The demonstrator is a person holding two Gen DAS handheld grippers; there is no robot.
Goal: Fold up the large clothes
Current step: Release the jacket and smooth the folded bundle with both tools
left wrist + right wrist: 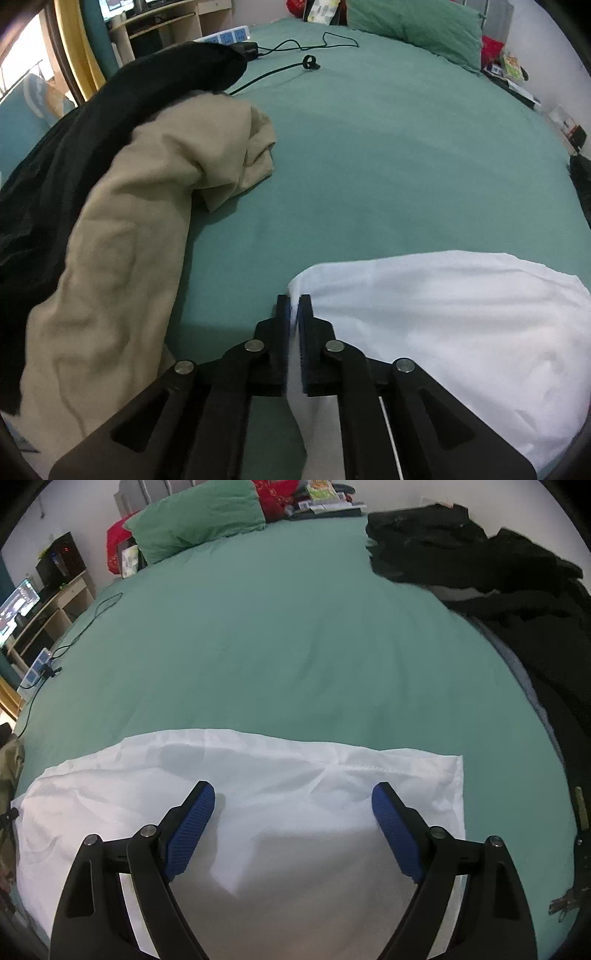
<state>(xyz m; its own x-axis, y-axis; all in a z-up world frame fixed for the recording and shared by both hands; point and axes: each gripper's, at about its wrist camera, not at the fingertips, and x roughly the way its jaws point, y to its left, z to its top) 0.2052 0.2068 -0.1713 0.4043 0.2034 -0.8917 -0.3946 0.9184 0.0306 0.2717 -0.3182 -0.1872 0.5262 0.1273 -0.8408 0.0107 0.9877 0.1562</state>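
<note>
A: White garment (258,794) — we see it lying flat on the green bed sheet (277,646), at the near edge of the bed, folded to a rough rectangle with a stitched hem running across its far side.

B: And our left gripper (294,306)? From the left wrist view we find its jaws pressed nearly together, with the left corner of that white cloth pinched between the blue pads.

A: Agreed, the fabric runs up between the fingers there. Our right gripper (293,797) is different: its jaws stand spread wide above the middle of the garment, nothing between the pads.

B: Whether its fingertips touch the cloth we cannot tell.

A: To the left of the white piece we see a beige garment (147,221) heaped on the sheet, with a black garment (74,147) lying against its far side.

B: In the right wrist view we note another pile of dark clothes (498,572) along the right side of the bed, and a green pillow (199,520) at the head.

A: A black cable (280,70) trails over the sheet beyond the beige heap.
</note>
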